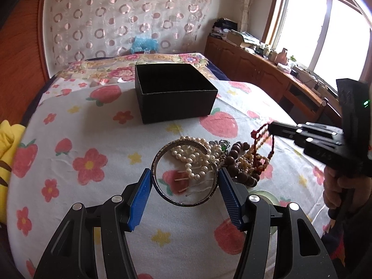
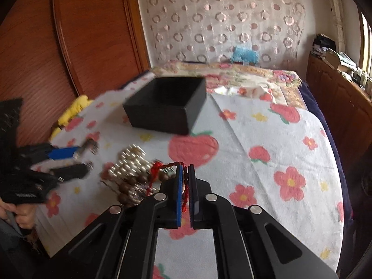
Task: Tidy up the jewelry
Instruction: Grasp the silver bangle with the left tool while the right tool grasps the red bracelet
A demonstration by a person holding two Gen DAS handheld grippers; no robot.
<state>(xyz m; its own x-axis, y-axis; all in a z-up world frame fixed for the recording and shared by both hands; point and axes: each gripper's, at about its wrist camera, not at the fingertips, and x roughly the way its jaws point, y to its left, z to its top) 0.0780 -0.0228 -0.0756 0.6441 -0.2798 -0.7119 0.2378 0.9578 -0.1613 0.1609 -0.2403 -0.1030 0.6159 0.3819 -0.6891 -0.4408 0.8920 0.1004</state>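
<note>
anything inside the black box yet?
In the left wrist view the black box stands open, showing only dark inner walls and no jewelry. Its near wall hides the floor, so the bottom cannot be checked. The pearl necklace lies outside on the bedspread.

We are in a home bedroom: a bed (image 1: 69,139) under a strawberry-and-flower sheet, a ring-patterned curtain (image 1: 121,18) behind it, wooden cabinets (image 1: 251,67) (their tops cluttered) beneath a bright window (image 1: 325,32).
</note>
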